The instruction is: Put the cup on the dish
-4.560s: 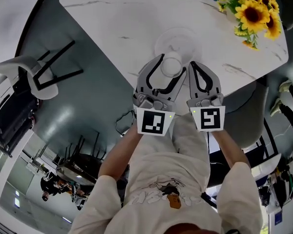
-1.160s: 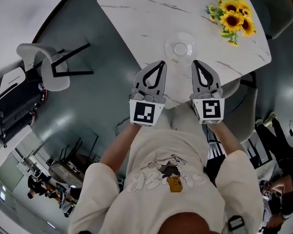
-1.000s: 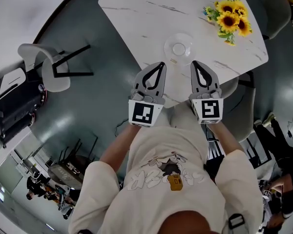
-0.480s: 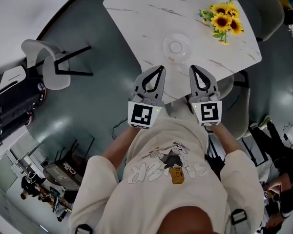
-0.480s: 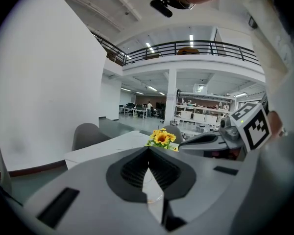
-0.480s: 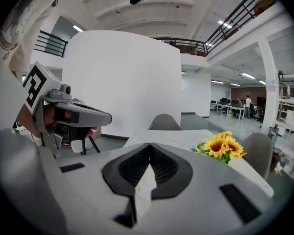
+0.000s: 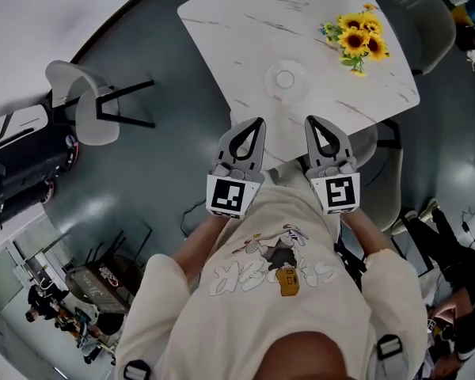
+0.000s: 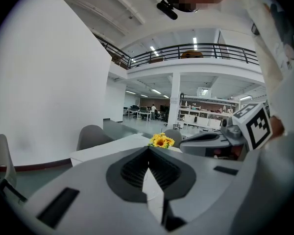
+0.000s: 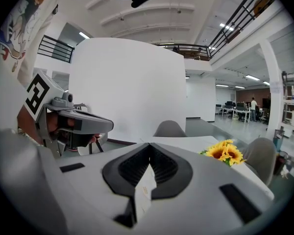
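Head view looks steeply down, gripper views level; all 3 share sunflowers (image 7: 355,42).

The cup (image 7: 284,78) is too small for detail

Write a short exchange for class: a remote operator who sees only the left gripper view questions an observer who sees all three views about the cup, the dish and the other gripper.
Operator: My left gripper view shows my left gripper shut and empty, with sunflowers beyond it. Where is the cup?
Observer: The head view shows it sitting in the middle of the dish on the table, ahead of both grippers.
Operator: Is the right gripper holding anything?
Observer: No. The right gripper view shows its jaws together with nothing between them.
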`<state>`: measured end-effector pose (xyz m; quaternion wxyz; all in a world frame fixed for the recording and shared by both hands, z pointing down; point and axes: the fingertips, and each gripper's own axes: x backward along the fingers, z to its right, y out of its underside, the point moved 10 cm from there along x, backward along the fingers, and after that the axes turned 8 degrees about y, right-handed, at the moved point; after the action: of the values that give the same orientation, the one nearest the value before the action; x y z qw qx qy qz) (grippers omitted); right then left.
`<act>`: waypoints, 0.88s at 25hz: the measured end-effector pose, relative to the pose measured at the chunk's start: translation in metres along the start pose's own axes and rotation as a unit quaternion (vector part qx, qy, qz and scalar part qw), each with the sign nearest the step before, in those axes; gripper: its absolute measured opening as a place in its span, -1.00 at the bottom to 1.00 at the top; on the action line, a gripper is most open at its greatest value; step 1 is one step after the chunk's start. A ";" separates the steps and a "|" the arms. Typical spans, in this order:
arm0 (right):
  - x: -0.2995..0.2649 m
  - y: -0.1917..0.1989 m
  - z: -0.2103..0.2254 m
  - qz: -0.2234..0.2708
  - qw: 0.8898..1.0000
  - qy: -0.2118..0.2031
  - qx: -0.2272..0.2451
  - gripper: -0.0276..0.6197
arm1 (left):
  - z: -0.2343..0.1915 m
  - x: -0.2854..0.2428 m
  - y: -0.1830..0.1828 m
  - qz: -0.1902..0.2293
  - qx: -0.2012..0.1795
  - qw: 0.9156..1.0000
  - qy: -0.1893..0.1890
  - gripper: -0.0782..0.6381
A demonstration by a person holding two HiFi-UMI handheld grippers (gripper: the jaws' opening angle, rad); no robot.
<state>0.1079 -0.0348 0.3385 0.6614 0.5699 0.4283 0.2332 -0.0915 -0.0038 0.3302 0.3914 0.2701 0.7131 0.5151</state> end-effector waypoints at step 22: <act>0.031 -0.009 -0.018 0.018 1.000 -0.024 -0.003 -0.90 | 0.040 0.019 0.005 -0.005 0.030 1.000 -0.007 -0.77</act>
<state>0.1071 -0.0021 0.3214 0.6690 0.5810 0.4013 0.2320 -0.0684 0.0331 0.3228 0.3906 0.2818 0.7268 0.4897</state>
